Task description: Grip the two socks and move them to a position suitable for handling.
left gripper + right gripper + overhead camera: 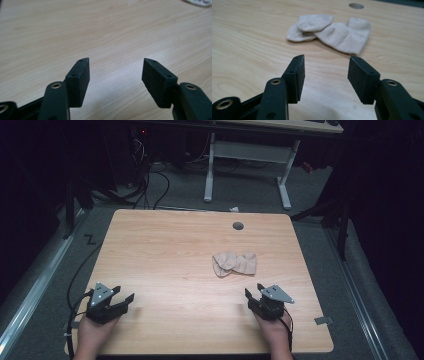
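A: High view. What lies where?
B: The black two-jaw left gripper (111,301) and black two-jaw right gripper (265,300) rest near the close edge of the pale wood-grain table (165,245), both released, jaws apart. The crumpled beige knit socks (234,263) lie ahead of the right gripper, slightly toward the left one, apart from both.

A: Left gripper view?
B: Jaws spread over bare tabletop, nothing between them.

A: Right gripper view?
B: Jaws spread, empty; the socks lie straight ahead, one overlapping the other, with the round grey cable hole (356,5) beyond them.

A: How would the socks handle?
B: Probably light, soft and limp. A pinch at a raised fold or cuff edge seems best; flat cloth may slip.

A: Room to move?
B: Open board all round; the table edges are well off.
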`<control>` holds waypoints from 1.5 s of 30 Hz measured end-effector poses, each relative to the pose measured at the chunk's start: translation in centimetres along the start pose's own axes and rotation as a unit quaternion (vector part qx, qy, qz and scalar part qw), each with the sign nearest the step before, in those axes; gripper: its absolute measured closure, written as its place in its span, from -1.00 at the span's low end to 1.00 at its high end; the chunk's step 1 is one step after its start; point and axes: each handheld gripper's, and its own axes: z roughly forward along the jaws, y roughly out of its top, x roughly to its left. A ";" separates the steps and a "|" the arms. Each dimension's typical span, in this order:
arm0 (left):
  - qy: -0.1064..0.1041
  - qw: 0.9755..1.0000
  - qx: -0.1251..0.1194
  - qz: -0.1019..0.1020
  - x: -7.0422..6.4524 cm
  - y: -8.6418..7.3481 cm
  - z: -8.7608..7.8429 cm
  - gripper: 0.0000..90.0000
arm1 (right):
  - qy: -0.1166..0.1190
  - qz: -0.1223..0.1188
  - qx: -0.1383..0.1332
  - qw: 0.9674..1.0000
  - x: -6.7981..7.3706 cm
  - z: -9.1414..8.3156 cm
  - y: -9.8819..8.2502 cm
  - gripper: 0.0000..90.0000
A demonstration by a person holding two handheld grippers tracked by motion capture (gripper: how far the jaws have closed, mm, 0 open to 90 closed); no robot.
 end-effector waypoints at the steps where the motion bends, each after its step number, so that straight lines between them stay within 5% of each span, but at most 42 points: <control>1: -0.006 1.000 0.006 0.001 -0.1 0.0 0.3 -0.12 | 0.000 0.000 0.000 1.000 0.0 0.0 0.0 0.06; 11: -0.013 0.999 0.032 0.005 -0.7 0.0 1.9 -0.15 | 0.031 0.010 0.012 0.999 -0.3 0.0 -0.7 0.06; 16: -0.005 1.000 0.015 -0.022 -0.4 -0.3 1.3 -0.16 | 0.047 0.006 0.014 0.999 -0.5 0.1 -0.9 0.13; 24: 0.011 1.000 -0.004 -0.018 -0.4 -0.2 0.6 -0.17 | 0.068 0.003 0.013 0.998 0.1 0.4 -0.5 0.21; 33: 0.030 0.999 -0.022 -0.035 0.3 -0.4 0.1 -0.18 | 0.080 -0.012 0.023 0.996 1.4 1.7 1.6 0.42; 35: 0.021 0.999 -0.020 -0.046 0.6 -0.4 0.1 -0.20 | 0.083 -0.014 0.022 0.996 1.6 2.1 2.1 0.47; 45: 0.003 1.000 -0.015 -0.024 0.2 -0.3 0.3 -0.19 | 0.076 -0.028 0.057 0.995 2.3 5.5 4.7 0.62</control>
